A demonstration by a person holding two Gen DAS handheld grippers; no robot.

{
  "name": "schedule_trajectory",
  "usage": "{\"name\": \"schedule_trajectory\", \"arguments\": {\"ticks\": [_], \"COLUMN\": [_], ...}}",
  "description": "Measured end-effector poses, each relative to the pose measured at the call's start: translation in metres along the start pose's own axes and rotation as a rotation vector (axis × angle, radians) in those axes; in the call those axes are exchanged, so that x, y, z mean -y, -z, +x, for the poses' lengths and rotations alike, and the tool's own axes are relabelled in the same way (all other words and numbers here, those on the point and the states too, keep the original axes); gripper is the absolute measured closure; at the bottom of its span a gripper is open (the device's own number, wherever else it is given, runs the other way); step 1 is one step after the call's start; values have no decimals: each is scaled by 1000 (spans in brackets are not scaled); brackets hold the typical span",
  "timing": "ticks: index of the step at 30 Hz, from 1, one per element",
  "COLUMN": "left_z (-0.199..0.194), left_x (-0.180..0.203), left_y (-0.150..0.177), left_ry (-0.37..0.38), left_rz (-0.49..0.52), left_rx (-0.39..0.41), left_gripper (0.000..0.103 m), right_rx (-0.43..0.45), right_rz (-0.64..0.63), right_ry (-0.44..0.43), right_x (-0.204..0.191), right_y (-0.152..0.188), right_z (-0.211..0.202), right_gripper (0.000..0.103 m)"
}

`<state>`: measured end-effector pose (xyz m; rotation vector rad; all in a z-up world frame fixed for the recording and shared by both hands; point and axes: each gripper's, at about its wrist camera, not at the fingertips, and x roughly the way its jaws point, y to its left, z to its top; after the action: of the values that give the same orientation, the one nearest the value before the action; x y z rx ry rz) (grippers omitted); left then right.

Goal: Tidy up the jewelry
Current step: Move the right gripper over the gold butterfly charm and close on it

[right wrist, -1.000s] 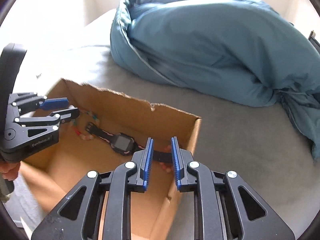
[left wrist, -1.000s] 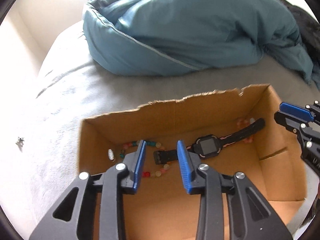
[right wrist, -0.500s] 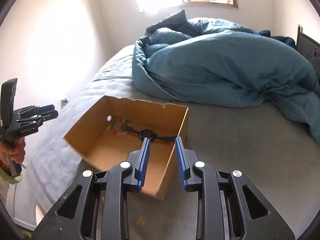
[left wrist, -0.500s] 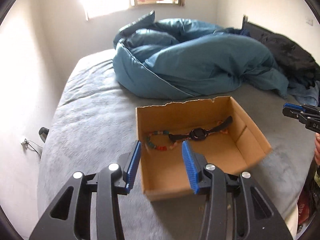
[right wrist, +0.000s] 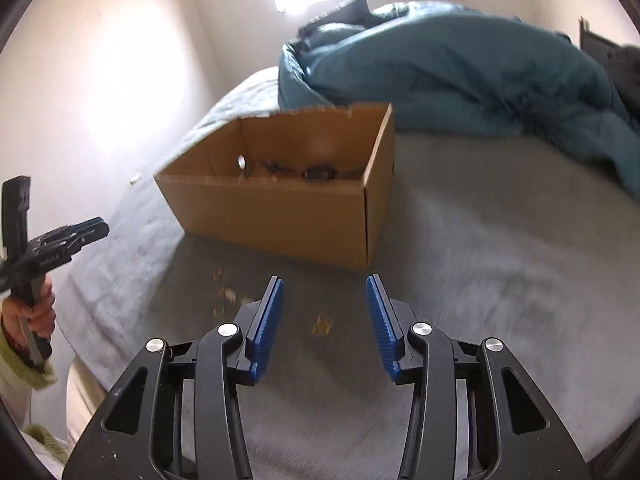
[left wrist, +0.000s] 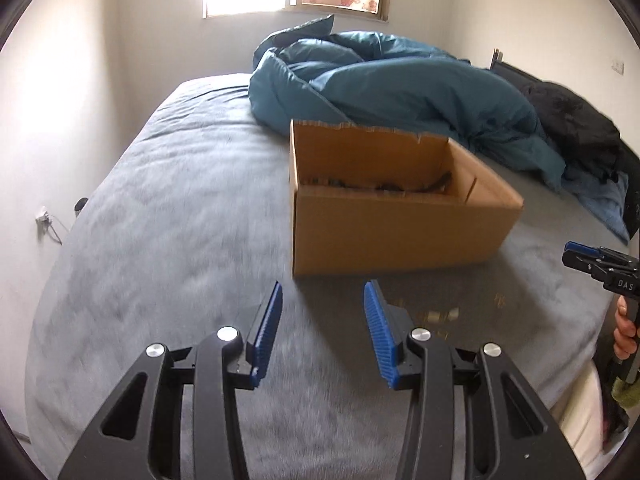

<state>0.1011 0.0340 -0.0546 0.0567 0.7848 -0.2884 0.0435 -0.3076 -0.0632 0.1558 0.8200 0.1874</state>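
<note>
Blue-padded, the left gripper (left wrist: 322, 330) hangs spread and empty over the grey bedspread (left wrist: 168, 216); the right gripper (right wrist: 325, 324) is opening, nothing between its pads. Beyond them stands the cardboard box (right wrist: 280, 208), well apart from both. Inside it lie a dark watch (right wrist: 320, 171) and what look like beads, blurred. Sorting seems finished or nearly so; only crumbs (right wrist: 322, 325) remain outside.

The left gripper (left wrist: 322, 330) points forward and downward, its blue fingers (left wrist: 266, 330) parted with nothing between them. The right gripper (right wrist: 324, 326) points likewise, its jaws opening, empty. A hand (right wrist: 38, 314) grips each handle.
</note>
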Motion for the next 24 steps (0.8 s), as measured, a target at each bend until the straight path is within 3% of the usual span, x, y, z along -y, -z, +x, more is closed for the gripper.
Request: {"name": "schedule_trajectory", "arguments": {"ticks": [9,24], "left_z": [12,18], "left_x": [21,26], "left_y": [53,59], "left_ry": [3,34], "left_rz": [-6,-8], "left_rx": [-34,-14], "left_gripper": [62,62], "right_rx": [-40,-13], "right_rz": [-16,-65], "right_ry": [51,67], "right_x": [-27,-34], "right_y": [45,46], "right_z": [14,20], "right_gripper": [50,49]}}
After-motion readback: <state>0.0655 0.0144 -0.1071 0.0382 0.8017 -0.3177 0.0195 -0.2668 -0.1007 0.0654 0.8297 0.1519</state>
